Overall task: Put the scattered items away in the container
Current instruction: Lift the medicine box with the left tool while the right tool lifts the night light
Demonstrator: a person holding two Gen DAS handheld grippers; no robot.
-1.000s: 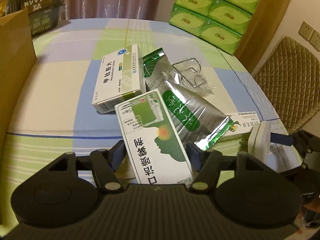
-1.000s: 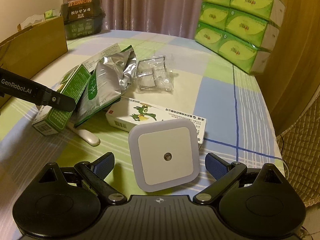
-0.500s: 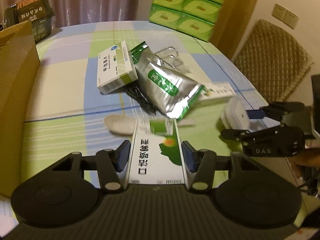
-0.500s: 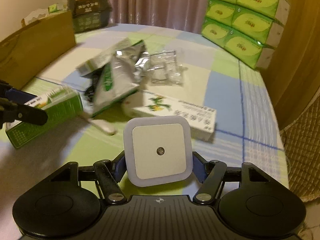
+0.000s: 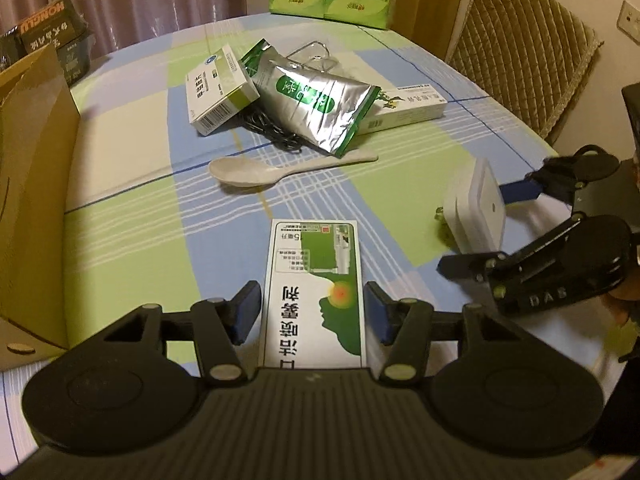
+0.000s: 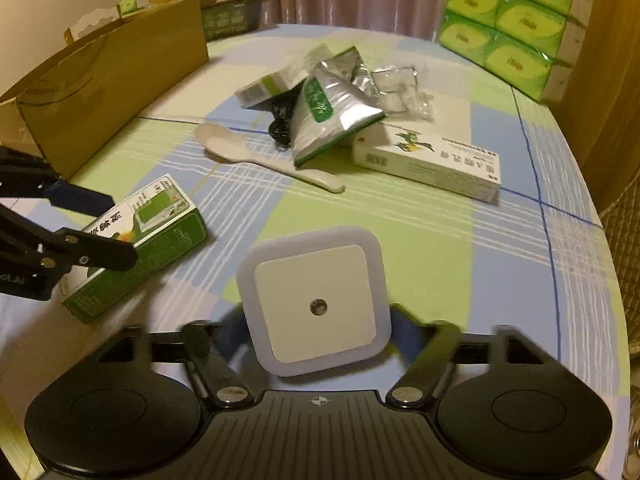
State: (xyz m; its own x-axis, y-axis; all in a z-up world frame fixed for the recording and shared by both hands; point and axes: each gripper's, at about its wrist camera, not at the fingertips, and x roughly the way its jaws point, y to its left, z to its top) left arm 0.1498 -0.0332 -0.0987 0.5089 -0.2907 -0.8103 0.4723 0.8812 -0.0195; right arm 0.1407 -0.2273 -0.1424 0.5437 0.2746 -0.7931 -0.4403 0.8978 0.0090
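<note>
My left gripper (image 5: 312, 312) is shut on a green and white medicine box (image 5: 314, 292) and holds it above the table; it also shows in the right wrist view (image 6: 136, 240). My right gripper (image 6: 316, 332) is shut on a white square night light (image 6: 314, 304), seen from the side in the left wrist view (image 5: 476, 208). The cardboard box container (image 5: 36, 184) stands at the table's left edge (image 6: 108, 76). On the table lie a white spoon (image 5: 280, 168), a silver pouch (image 5: 316, 108), a white medicine box (image 5: 220, 88) and a long white box (image 6: 428, 160).
A black cable (image 5: 268, 128) lies under the pouch, and a clear plastic packet (image 6: 400, 88) behind it. Green tissue packs (image 6: 508, 24) stand at the table's far right. A dark box (image 6: 228, 0) sits behind the cardboard box. A padded chair (image 5: 520, 52) stands to the right.
Both grippers have pulled back from the pile with their items. The left one lifted the medicine box off the pile, uncovering the spoon. The right one closed on the night light and raised it.
</note>
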